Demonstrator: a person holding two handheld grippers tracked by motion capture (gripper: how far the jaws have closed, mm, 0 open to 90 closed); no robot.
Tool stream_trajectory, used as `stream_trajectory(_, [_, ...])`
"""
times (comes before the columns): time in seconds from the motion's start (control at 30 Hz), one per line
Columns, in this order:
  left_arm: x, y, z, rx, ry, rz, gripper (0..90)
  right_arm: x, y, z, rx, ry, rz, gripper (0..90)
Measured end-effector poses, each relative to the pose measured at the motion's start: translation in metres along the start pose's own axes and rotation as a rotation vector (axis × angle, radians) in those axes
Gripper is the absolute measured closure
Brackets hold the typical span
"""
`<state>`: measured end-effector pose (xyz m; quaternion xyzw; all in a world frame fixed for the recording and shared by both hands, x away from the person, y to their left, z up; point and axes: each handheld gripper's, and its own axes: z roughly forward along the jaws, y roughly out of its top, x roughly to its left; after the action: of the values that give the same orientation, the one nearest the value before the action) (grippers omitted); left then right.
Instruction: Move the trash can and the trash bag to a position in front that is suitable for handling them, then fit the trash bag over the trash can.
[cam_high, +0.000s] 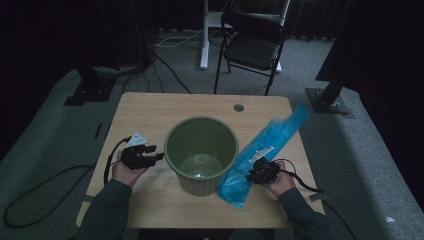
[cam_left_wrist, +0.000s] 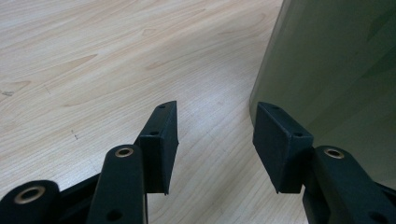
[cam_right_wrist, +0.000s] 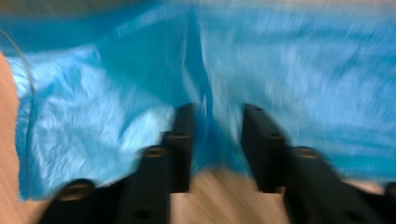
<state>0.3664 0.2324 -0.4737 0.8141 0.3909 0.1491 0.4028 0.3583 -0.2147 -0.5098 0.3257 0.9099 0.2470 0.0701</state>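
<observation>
An olive-green bin stands upright in the middle of the wooden table. A long blue plastic bag lies slanted on the table to the right of the bin, its near end against the bin's base. My left gripper rests left of the bin; its jaws stand wide apart with nothing between them, the right one close to the bin's wall. My right gripper sits at the bag's near end. Its jaws stand apart, with a loose fold of the blue bag between them.
A small white scrap lies on the bin's bottom. A cable hole is near the table's far edge. A black folding chair stands behind the table. Cables run over the grey floor, and dark stand bases flank the table.
</observation>
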Motion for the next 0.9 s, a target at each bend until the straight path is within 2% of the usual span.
stream_trajectory(0.07, [0.0, 0.0, 0.0, 0.001, -0.001, -0.001, 49.9, 0.0, 0.001, -0.003, -0.02, -0.003, 0.0, 58.2])
stream_trajectory(0.1, [0.0, 0.0, 0.0, 0.002, -0.001, -0.002, 49.9, -0.001, 0.007, -0.011, -0.087, -0.014, 0.015, 48.5])
stream_trajectory(0.17, [0.0, 0.0, 0.0, 0.003, -0.001, 0.001, 49.8, -0.003, 0.01, -0.013, -0.104, -0.017, 0.02, 46.4])
stream_trajectory(0.2, [0.0, 0.0, 0.0, 0.004, 0.0, 0.005, 49.9, -0.007, 0.016, -0.012, -0.119, -0.042, 0.029, 42.3])
stream_trajectory(0.27, [0.0, 0.0, -0.001, 0.0, -0.001, 0.003, 49.9, -0.01, 0.019, -0.01, -0.117, -0.053, 0.032, 40.9])
stream_trajectory(0.33, [0.001, -0.001, -0.002, -0.001, 0.001, 0.002, 49.8, -0.015, 0.021, -0.001, -0.092, -0.086, 0.034, 37.0])
stream_trajectory(0.4, [0.001, -0.001, -0.002, -0.003, 0.001, 0.001, 49.8, -0.016, 0.021, 0.005, -0.073, -0.098, 0.011, 34.9])
stream_trajectory(0.57, [-0.001, -0.001, -0.002, -0.001, 0.0, 0.004, 49.8, -0.016, 0.016, 0.014, -0.036, -0.069, 0.005, 30.9])
stream_trajectory(0.83, [0.0, -0.002, -0.003, -0.004, 0.004, 0.001, 49.8, -0.019, 0.013, 0.022, -0.012, -0.063, 0.013, 28.7])
stream_trajectory(0.9, [0.0, -0.002, -0.003, -0.002, 0.004, 0.002, 49.8, -0.021, 0.012, 0.023, -0.02, -0.048, 0.022, 28.9])
